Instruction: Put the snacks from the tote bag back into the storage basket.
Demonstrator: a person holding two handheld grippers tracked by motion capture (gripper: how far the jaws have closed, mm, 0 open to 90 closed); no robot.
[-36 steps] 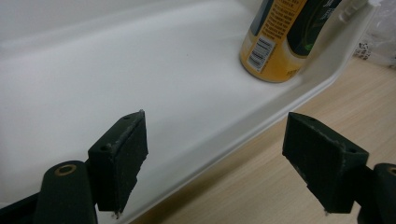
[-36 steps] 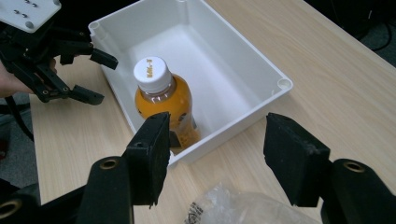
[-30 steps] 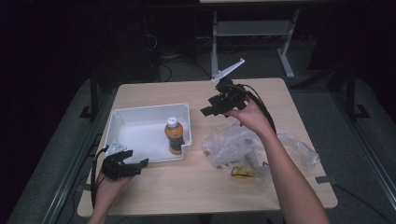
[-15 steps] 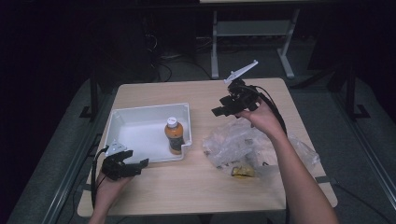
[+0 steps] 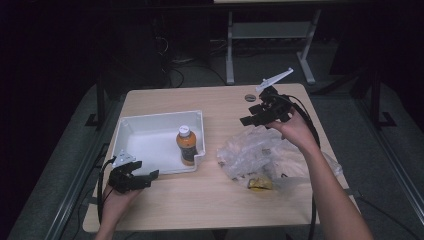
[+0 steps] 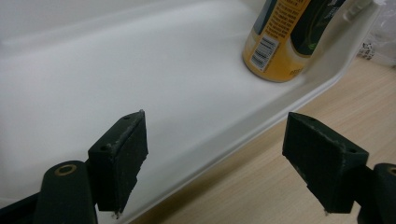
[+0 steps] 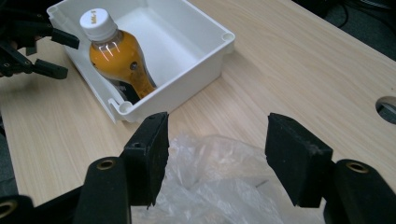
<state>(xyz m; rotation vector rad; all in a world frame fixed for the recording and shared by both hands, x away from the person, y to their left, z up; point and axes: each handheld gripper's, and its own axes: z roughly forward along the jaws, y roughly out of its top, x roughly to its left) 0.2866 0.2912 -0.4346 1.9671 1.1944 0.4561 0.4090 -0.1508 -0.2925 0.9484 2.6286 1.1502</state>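
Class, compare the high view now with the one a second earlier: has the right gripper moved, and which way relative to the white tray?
Yes. The right gripper, jaws open and empty, has drifted rightward, away from the white tray and toward the table's far right corner, above the clear plastic bag.

Bottle (image 6: 285, 37) label: barcode, print too blurred to read.

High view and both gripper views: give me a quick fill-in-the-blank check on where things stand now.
1. The orange drink bottle stands upright inside the white ____.
2. The bottle's cap is ____ in colour.
3. The right gripper hangs with its fingers open above the crumpled clear plastic ____.
4. The left gripper rests with fingers ____, nothing between them, by the tray rim.

Missing words: tray; white; bag; open
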